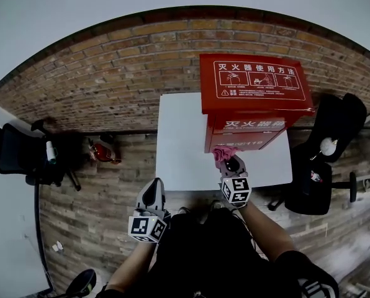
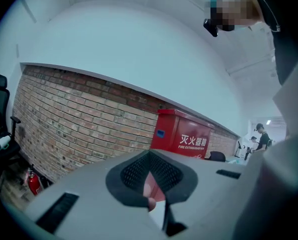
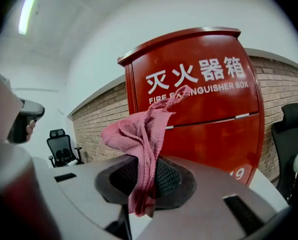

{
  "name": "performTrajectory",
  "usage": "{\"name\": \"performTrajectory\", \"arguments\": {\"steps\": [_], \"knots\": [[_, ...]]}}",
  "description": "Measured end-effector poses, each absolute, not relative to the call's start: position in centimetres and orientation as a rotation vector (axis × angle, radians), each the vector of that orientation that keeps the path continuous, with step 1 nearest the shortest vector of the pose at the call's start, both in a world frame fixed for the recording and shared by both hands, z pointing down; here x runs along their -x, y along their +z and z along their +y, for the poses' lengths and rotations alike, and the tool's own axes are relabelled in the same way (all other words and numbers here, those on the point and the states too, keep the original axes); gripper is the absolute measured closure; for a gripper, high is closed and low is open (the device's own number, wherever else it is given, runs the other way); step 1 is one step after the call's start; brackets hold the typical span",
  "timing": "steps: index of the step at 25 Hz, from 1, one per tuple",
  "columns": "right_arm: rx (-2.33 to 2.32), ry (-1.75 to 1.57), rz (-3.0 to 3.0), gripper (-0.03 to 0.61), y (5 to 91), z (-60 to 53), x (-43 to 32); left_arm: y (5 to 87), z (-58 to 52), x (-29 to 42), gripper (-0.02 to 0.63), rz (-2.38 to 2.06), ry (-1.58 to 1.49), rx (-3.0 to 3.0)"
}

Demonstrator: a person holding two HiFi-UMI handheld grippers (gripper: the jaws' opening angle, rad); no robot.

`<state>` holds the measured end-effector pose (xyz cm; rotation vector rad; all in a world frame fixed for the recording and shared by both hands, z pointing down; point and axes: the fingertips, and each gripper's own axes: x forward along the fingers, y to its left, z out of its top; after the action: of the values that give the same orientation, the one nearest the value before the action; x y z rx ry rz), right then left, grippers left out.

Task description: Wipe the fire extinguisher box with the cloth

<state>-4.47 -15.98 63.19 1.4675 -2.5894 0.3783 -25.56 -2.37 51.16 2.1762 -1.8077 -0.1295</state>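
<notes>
The red fire extinguisher box (image 1: pixel 256 98) stands upright at the far right corner of the white table (image 1: pixel 179 141), against the brick wall (image 1: pixel 98 85). Its long axis is vertical, and its lettered front faces the person. The right claw (image 1: pixel 226 158) pinches a pink cloth (image 3: pixel 144 139), whose free end rises toward that front; contact cannot be made out. The left claw (image 1: pixel 153 192) hangs off the table's near edge, narrowed to a slit with nothing in it.
</notes>
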Motion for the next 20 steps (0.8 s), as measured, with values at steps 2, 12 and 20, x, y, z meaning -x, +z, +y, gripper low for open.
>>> {"name": "performTrajectory", "arguments": {"steps": [2,12,20], "knots": [[-1.487,0.371,-2.592,0.502,61.4,-15.6,3.6,50.9,-2.9,24.6,0.58,-1.778,-0.135,-2.196],[-1.548,0.276,-2.606,0.502,53.0,-13.7,-0.2,48.2,-5.6,19.9,0.58,-1.66,-0.157,-2.329],[-1.597,0.256,-2.647,0.502,47.3,-12.8,-2.1,45.7,-6.7,17.1,0.58,-1.606,-0.141,-2.459]]}}
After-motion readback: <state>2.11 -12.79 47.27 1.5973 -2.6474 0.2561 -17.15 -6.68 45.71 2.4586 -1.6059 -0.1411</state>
